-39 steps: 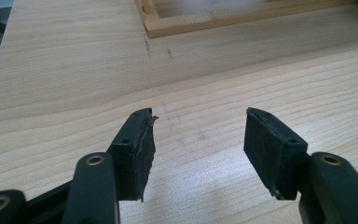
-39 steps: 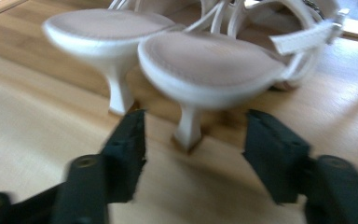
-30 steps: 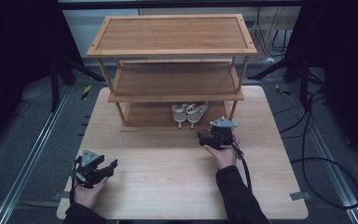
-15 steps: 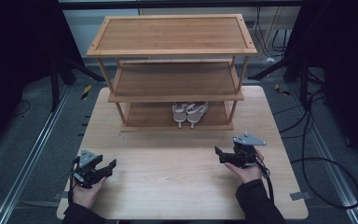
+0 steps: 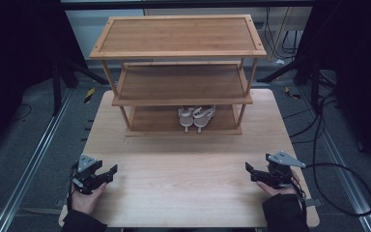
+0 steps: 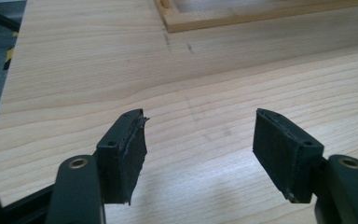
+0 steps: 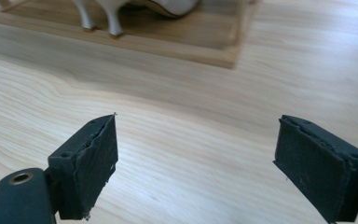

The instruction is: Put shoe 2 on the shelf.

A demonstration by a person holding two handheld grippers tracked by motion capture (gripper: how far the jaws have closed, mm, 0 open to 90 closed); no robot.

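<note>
A three-tier wooden shoe rack (image 5: 178,53) stands at the back of the light wooden table (image 5: 183,169). A pair of white high-heeled shoes (image 5: 196,116) sits on its bottom shelf, heels toward me; their heels (image 7: 100,18) top the right gripper view. My left gripper (image 5: 107,175) rests open near the table's front left corner, nothing between its pads (image 6: 130,149). My right gripper (image 5: 250,172) is open near the front right, well clear of the rack, with bare table between its pads (image 7: 93,158).
The rack's base frame (image 6: 242,16) crosses the top of the left gripper view. Black cables (image 5: 338,188) trail on the grey floor right of the table. Metal rails (image 5: 24,169) run along the floor on both sides.
My right gripper has drawn back from in front of the shoes to the front right of the table, open and empty. The left gripper has stayed put.
</note>
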